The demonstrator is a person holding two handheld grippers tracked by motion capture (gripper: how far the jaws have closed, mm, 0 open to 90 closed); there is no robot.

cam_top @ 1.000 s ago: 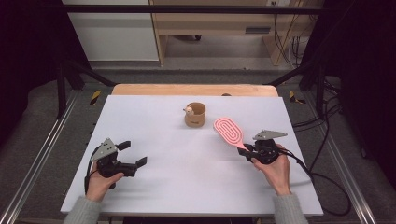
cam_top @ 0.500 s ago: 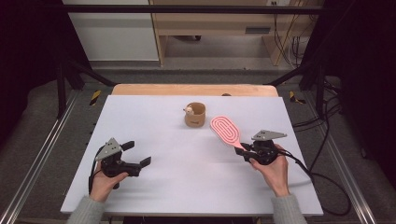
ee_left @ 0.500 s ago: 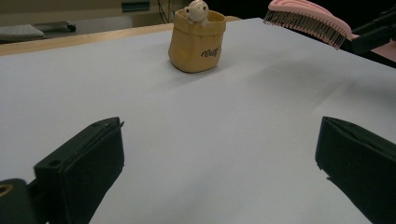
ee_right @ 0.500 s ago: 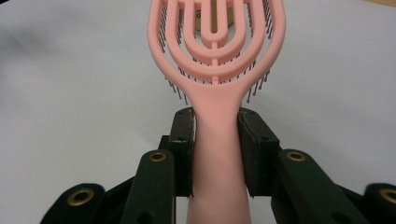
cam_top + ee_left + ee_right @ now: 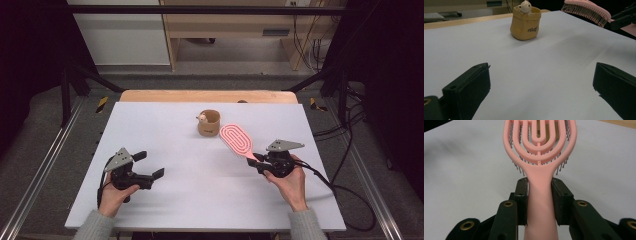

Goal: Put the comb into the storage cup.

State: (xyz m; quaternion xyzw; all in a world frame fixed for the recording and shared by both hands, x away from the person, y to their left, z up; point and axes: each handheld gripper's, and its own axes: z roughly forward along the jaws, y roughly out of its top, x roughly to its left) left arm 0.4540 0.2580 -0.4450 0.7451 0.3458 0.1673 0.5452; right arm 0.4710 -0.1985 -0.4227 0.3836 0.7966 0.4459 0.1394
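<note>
While my right gripper clamps its jaws on the pink hairbrush handle, the head lifts off the table just beside the small yellow pot. My left gripper stands wide open, empty, bare table ahead.

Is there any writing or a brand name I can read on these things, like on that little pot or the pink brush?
Small tan pot: one short dark word in script on its side, seen in the left gripper view; too small and blurred to read for sure.
Pink hairbrush: no writing on the parts that show.
White table: no marks or labels.
</note>
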